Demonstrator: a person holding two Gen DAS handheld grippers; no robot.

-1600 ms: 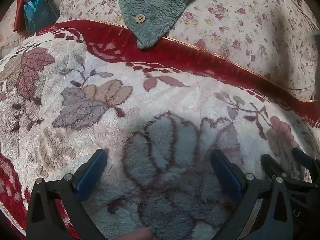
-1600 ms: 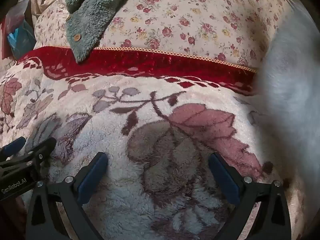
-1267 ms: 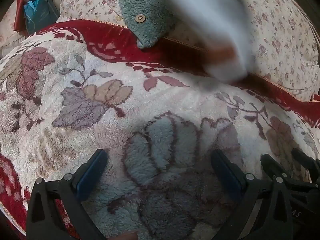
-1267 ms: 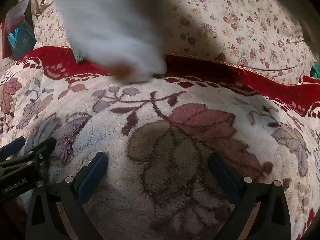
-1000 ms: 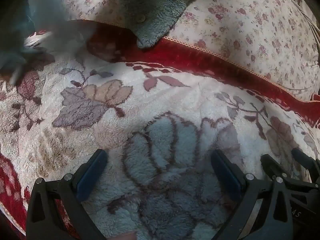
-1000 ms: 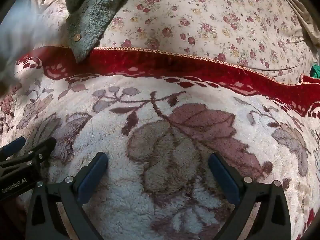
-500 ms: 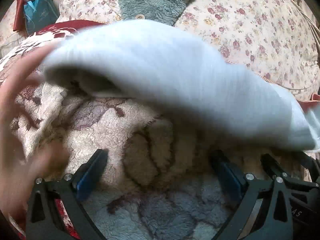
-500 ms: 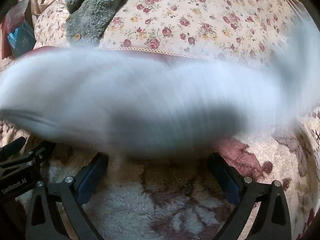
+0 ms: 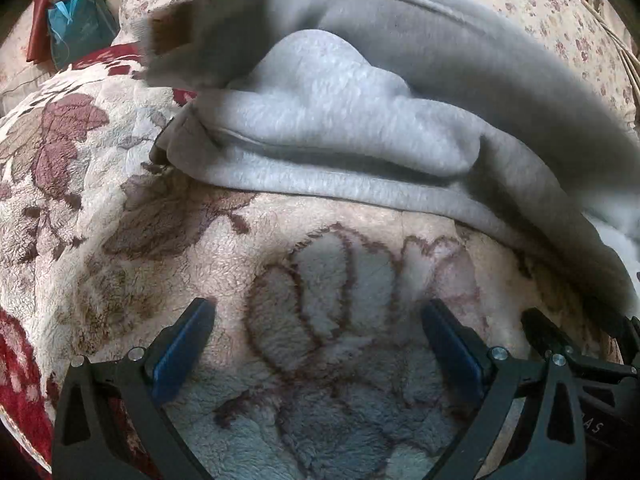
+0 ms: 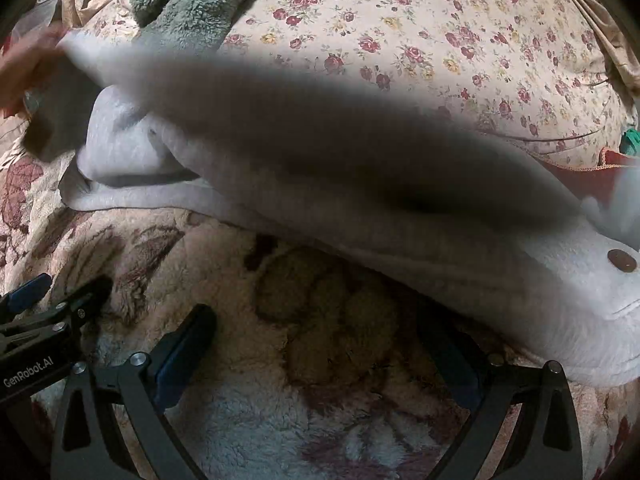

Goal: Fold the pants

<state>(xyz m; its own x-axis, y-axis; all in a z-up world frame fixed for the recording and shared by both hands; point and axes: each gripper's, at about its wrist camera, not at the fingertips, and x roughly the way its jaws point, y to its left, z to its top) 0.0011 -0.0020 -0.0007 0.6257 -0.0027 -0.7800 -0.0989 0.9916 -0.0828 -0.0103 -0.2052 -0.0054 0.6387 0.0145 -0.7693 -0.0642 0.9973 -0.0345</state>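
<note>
"GenRobot.AI" on left gripper [image 10: 56,312]

blk frames | blue fingers [image 9: 182,350] | silver screws | "GenRobot.AI" label

Grey fleece pants [image 9: 320,120] lie bunched and crumpled across the bed, one part lifted and blurred; a brown button [image 10: 621,260] shows near one end.

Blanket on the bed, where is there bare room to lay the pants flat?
Free: the blanket between the grey pants and both grippers' open fingers, plus its left side. Crowded: behind, where the pants pile against the flowered pillow and green fleece.
</note>
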